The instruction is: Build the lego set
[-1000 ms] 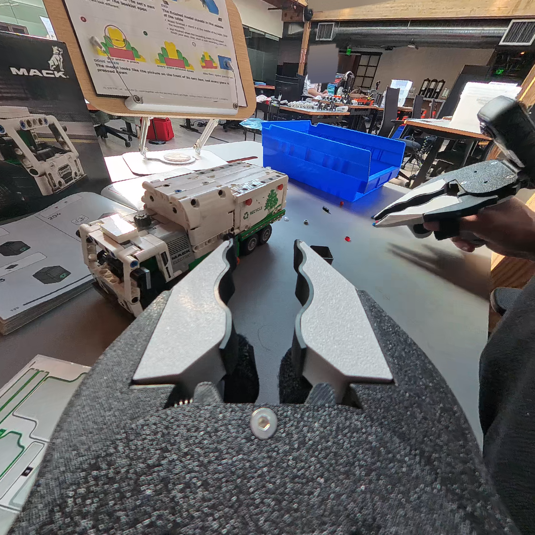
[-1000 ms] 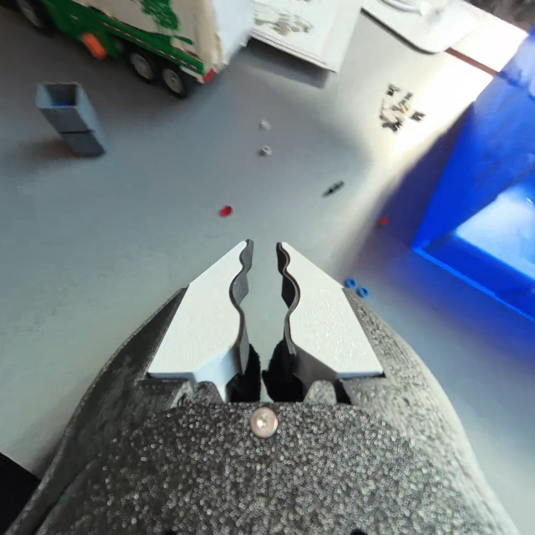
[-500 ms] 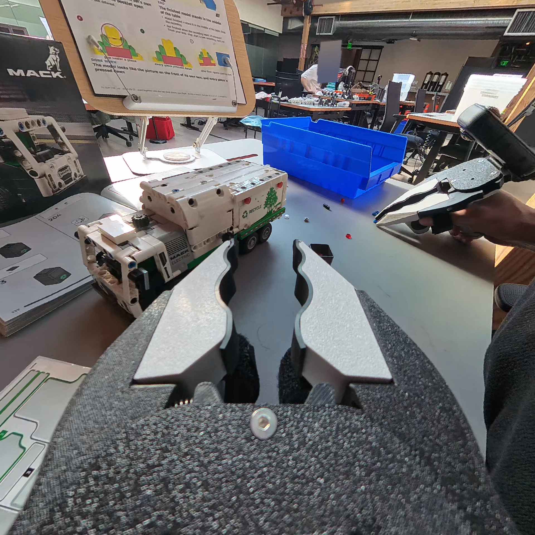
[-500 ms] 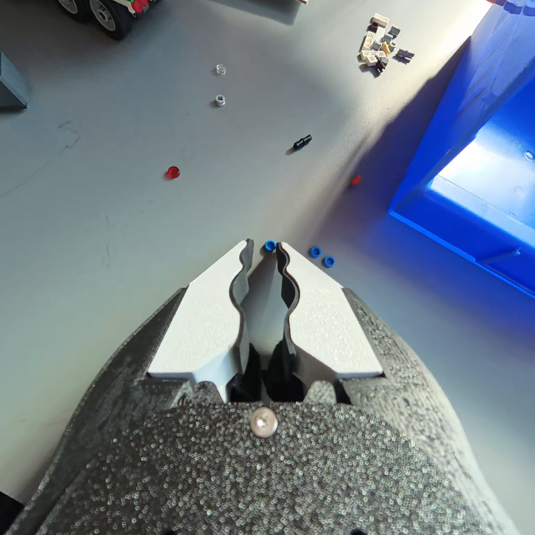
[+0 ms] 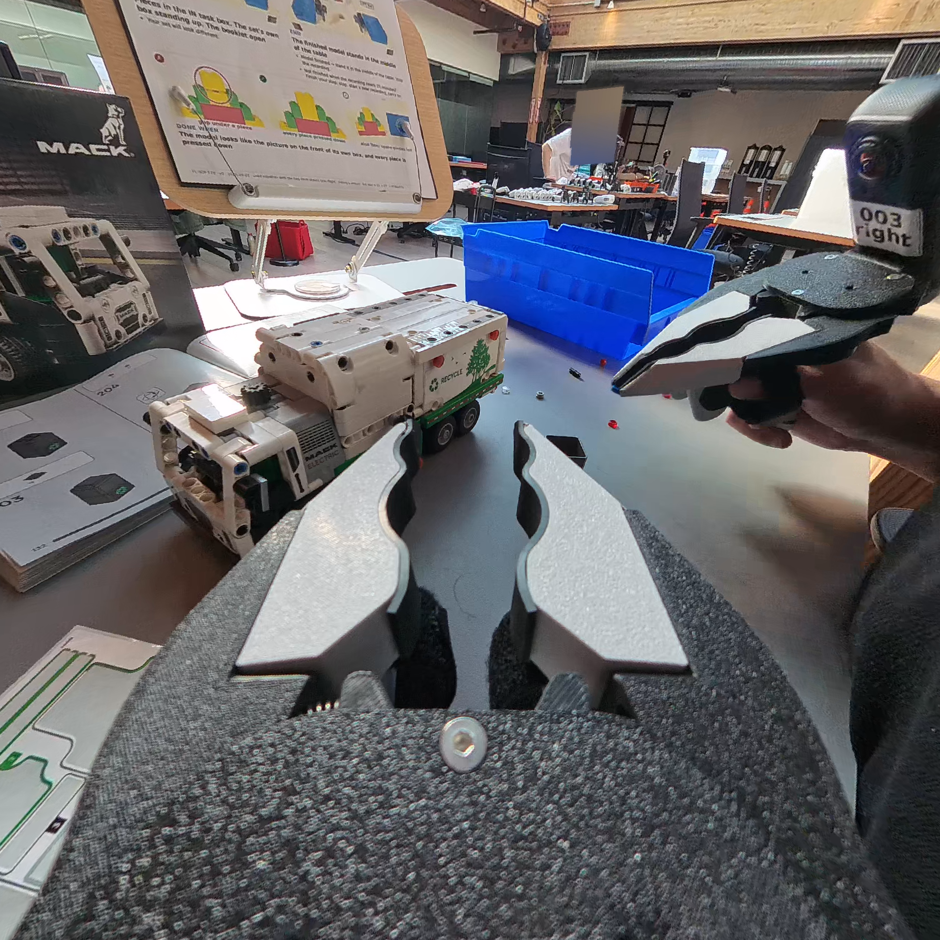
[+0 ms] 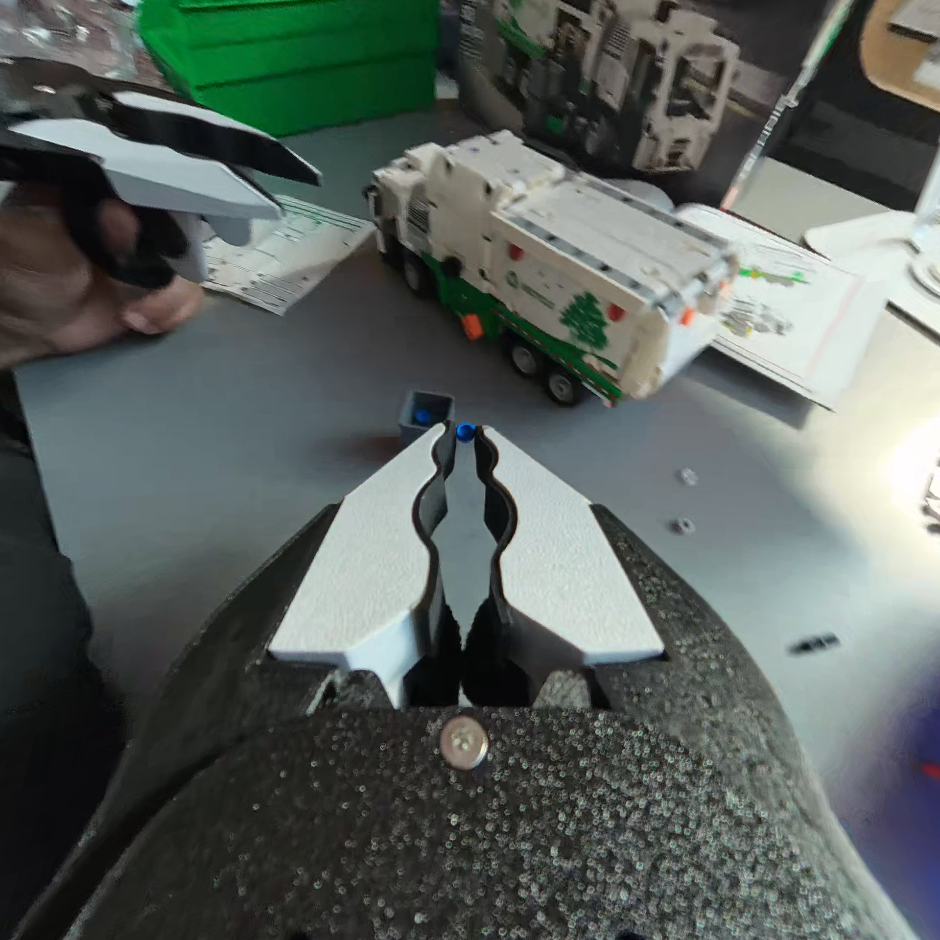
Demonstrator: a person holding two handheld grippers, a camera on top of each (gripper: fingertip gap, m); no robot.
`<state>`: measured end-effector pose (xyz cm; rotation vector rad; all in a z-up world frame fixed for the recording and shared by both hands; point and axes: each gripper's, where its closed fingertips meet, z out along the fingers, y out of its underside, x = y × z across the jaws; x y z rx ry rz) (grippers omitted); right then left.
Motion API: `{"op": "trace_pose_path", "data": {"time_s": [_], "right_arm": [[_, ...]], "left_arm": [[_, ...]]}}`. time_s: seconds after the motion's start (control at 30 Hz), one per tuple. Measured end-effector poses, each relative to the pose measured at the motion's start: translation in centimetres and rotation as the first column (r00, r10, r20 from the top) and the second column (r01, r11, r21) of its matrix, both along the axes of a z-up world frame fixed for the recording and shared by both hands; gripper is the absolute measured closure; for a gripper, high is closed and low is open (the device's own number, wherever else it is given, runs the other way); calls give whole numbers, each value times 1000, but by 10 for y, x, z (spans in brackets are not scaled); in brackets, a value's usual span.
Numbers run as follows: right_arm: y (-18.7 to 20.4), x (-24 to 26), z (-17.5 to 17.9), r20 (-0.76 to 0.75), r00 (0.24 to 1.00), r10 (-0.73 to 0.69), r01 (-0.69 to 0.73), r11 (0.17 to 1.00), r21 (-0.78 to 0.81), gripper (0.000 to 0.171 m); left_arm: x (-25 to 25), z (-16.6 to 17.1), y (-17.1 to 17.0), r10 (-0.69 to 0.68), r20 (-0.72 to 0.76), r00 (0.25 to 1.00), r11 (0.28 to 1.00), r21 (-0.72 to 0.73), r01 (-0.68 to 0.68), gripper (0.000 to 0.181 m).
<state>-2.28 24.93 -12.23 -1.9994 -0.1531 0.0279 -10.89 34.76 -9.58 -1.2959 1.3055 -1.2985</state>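
The white and green lego truck [image 5: 325, 407] stands on the grey table; it also shows in the right wrist view [image 6: 549, 285]. My right gripper [image 6: 464, 432] is shut on a small blue round stud [image 6: 464, 432] at its fingertips, held above the table just right of a small dark grey open box [image 6: 426, 412] with another blue stud [image 6: 421, 417] inside. In the left wrist view the right gripper [image 5: 618, 386] hangs at the right. My left gripper [image 5: 463, 432] is open and empty, low over the table beside the truck's rear wheels; the box [image 5: 567, 447] lies just beyond its right finger.
A blue bin [image 5: 585, 285] stands at the back. An instruction booklet [image 5: 66, 458] and the set's box [image 5: 76, 229] lie left, and a sheet on a stand [image 5: 285, 101] behind. Small loose pieces [image 5: 613, 423] lie on the table. A green bin [image 6: 305, 56] stands far left. The gap from one gripper's tips to the other's is roughly 15 cm.
My right gripper closed on a blue stud from the table, lifted and swung toward the small grey box and truck. My left gripper stayed almost still, open.
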Motion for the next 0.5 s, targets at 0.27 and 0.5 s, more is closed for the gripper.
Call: {"op": "trace_pose_path", "data": {"time_s": [0.27, 0.5], "right_arm": [[33, -20, -23, 51, 996, 66, -62, 995, -83, 164], [24, -16, -22, 36, 998, 52, -49, 995, -89, 159]], "left_arm": [[2, -4, -6, -15, -23, 1000, 999, 43, 16, 146], [1, -2, -3, -16, -12, 1000, 1000, 6, 16, 146]]}}
